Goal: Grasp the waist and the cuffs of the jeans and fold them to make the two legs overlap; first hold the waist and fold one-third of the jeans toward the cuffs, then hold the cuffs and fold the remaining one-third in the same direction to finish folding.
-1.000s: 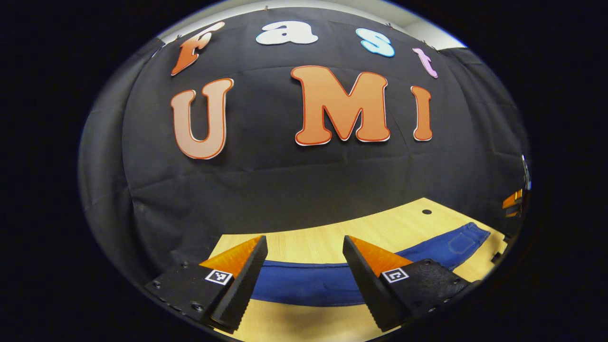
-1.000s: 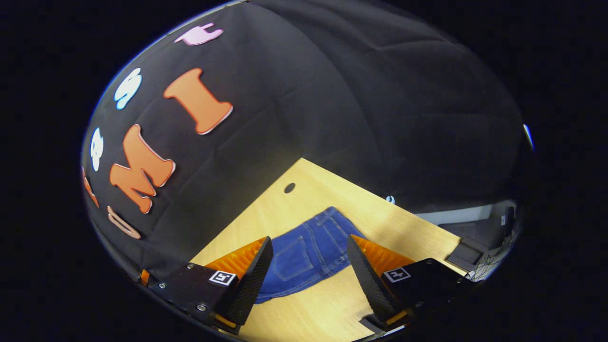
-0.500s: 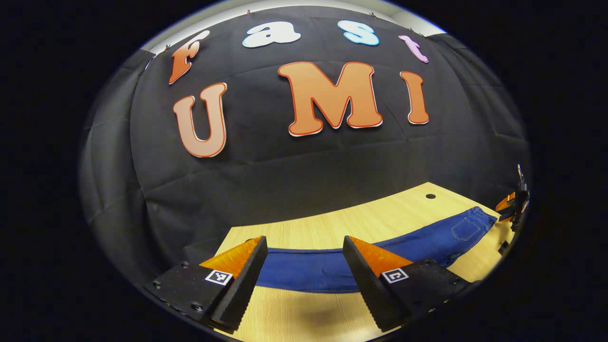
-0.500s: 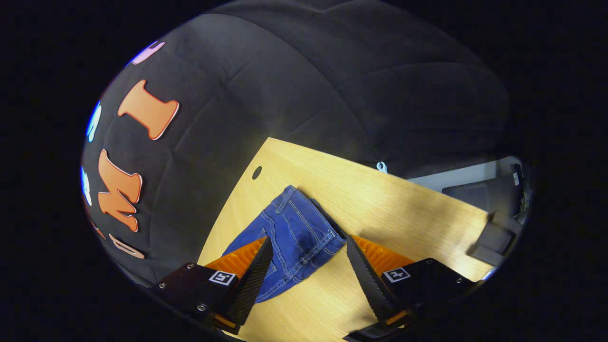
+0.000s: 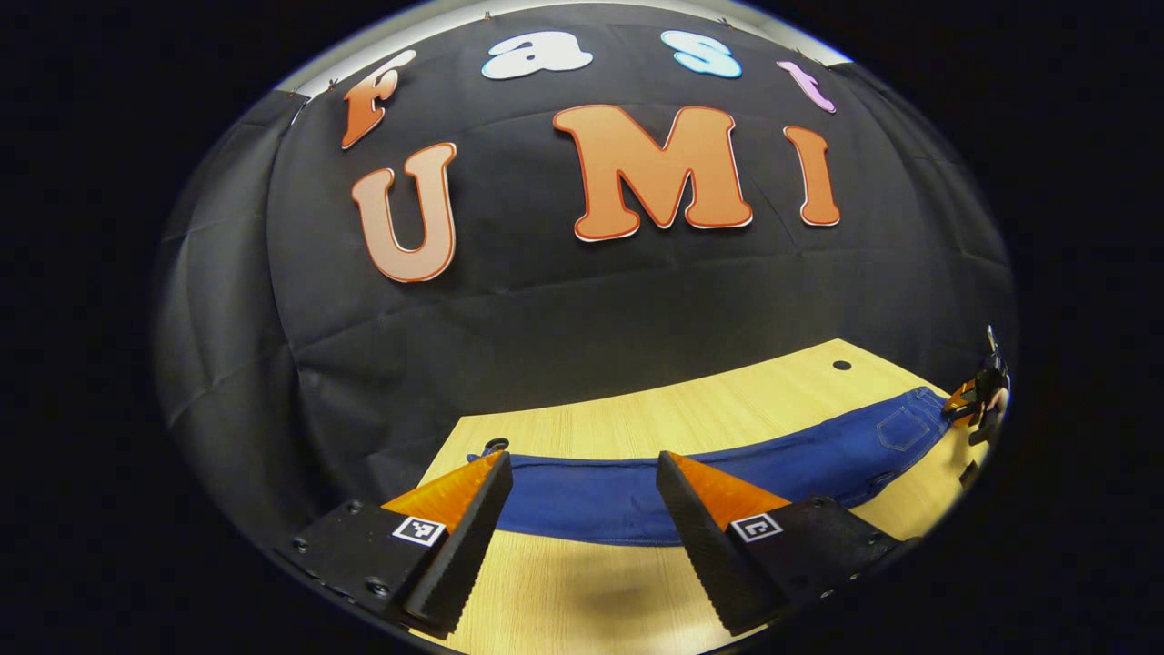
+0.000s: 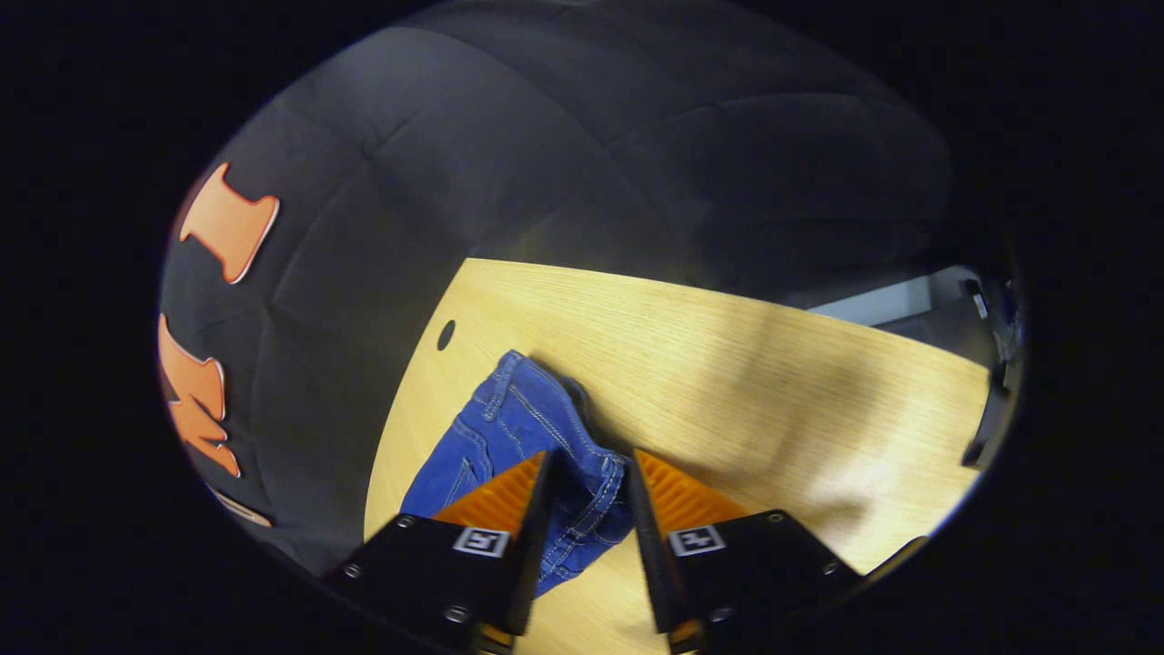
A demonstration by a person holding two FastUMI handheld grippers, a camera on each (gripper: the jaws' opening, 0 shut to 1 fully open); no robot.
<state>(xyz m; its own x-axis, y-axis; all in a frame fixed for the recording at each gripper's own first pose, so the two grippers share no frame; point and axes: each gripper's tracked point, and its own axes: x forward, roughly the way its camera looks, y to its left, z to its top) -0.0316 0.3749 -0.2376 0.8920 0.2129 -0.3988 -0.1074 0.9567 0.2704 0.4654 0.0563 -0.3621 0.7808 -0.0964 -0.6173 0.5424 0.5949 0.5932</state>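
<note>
Blue jeans (image 5: 627, 496) lie flat in a long band across the wooden table (image 5: 691, 414), cuffs at the left and waist at the far right. My left gripper (image 5: 582, 466) hovers open just in front of the leg part, not touching it. In the right gripper view the waist of the jeans (image 6: 509, 423) bunches up between the fingers of my right gripper (image 6: 588, 458), which have narrowed onto the denim edge. The right gripper (image 5: 978, 400) also shows at the waist end in the left gripper view.
A small dark hole (image 6: 446, 335) sits in the table (image 6: 773, 382) near the waist, also visible as the hole (image 5: 842, 365). The black cloth wall rises right behind the table's far edge. A dark fixture (image 6: 991, 414) stands past the table's right end.
My right gripper has moved down onto the waist and its fingers have narrowed around the denim. My left gripper has stayed open and shifted slightly, bringing the cuff end into sight.
</note>
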